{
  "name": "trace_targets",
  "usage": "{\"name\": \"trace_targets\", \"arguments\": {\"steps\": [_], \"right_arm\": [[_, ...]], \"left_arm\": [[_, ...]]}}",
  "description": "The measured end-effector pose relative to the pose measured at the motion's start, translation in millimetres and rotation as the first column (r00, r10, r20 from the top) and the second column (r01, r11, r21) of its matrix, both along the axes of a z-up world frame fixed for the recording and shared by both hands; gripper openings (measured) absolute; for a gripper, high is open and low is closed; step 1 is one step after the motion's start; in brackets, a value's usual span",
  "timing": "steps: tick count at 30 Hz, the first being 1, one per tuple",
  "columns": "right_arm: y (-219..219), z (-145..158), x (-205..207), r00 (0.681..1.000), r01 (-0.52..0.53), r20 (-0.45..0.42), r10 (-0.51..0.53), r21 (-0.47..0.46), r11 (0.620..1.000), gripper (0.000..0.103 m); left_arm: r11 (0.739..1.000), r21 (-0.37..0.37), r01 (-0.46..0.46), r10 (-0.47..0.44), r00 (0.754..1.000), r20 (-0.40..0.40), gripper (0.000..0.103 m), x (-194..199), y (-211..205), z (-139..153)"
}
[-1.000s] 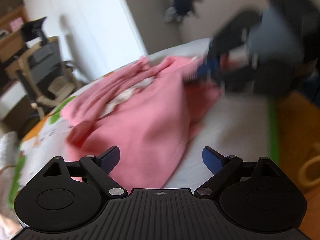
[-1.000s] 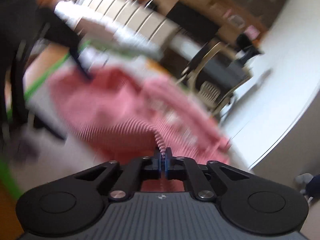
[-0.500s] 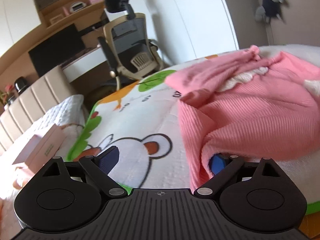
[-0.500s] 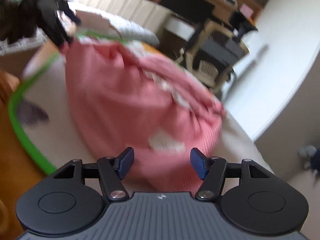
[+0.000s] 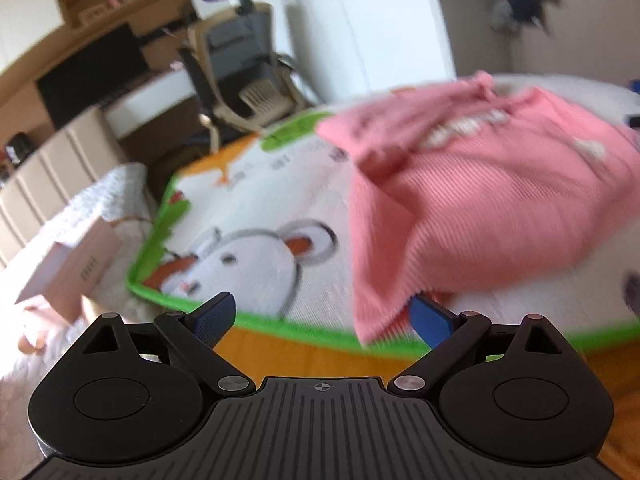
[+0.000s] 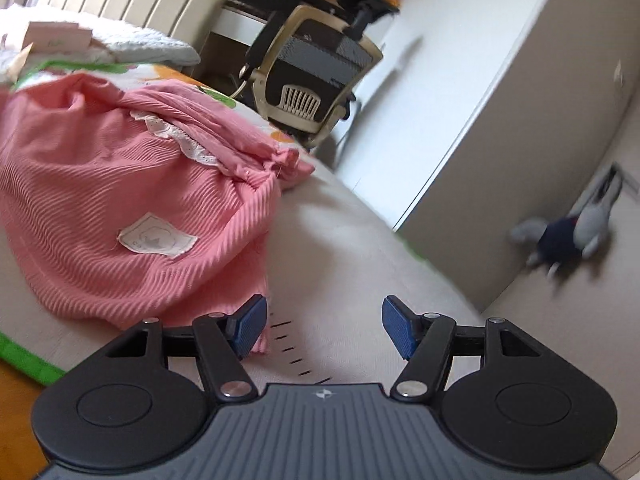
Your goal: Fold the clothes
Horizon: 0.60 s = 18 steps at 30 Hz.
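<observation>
- The play mat (image 5: 280, 216) is the biggest thing here, white with a cartoon mouse and a green border, filling the middle of the left wrist view; it is my folding surface.
- The pink garment (image 5: 480, 200) lies heaped on it, at the right of the left view and the left of the right view (image 6: 100, 200), ribbed, with a lace trim and a white label showing.
- My left gripper (image 5: 324, 316) is spread wide and holds nothing; the garment's lower corner hangs just at its right finger.
- My right gripper (image 6: 324, 328) is likewise spread and empty; the garment's hem sits beside its left finger.
- To do this step well, I judge I should take two matching corners of the hem, one per claw, pinch only a single layer, and pull the cloth flat before any fold.
- The only container I see is a pink box (image 5: 68, 268) at the left edge; whether anything is inside I cannot tell.
</observation>
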State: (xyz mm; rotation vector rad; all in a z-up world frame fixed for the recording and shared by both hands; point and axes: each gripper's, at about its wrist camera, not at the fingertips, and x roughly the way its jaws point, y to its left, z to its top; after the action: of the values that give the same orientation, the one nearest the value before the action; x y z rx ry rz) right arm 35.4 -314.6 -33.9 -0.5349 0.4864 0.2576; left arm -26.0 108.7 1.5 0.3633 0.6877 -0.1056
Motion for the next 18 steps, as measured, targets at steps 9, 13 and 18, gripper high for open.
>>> {"name": "trace_targets", "arguments": {"steps": [9,13,18], "right_arm": [[-25.2,9.1,7.0,0.995,0.079,-0.067,-0.069,0.162,0.984,0.064],[-30.8,3.7,20.7,0.976,0.092,-0.217,-0.006,0.388,0.917,0.059],[-27.0,-7.7,15.2,0.974,0.098,-0.228,0.006,0.442,0.891,0.004]], "left_arm": [[0.919,-0.374,0.12,-0.126,0.992,0.009,0.099,19.3,4.0,41.7],[0.943,-0.314,0.113,-0.105,0.994,0.042,0.099,47.3,-17.1,37.4],[0.962,-0.272,0.005,-0.011,1.0,-0.021,0.099,77.6,-20.7,14.5]]}}
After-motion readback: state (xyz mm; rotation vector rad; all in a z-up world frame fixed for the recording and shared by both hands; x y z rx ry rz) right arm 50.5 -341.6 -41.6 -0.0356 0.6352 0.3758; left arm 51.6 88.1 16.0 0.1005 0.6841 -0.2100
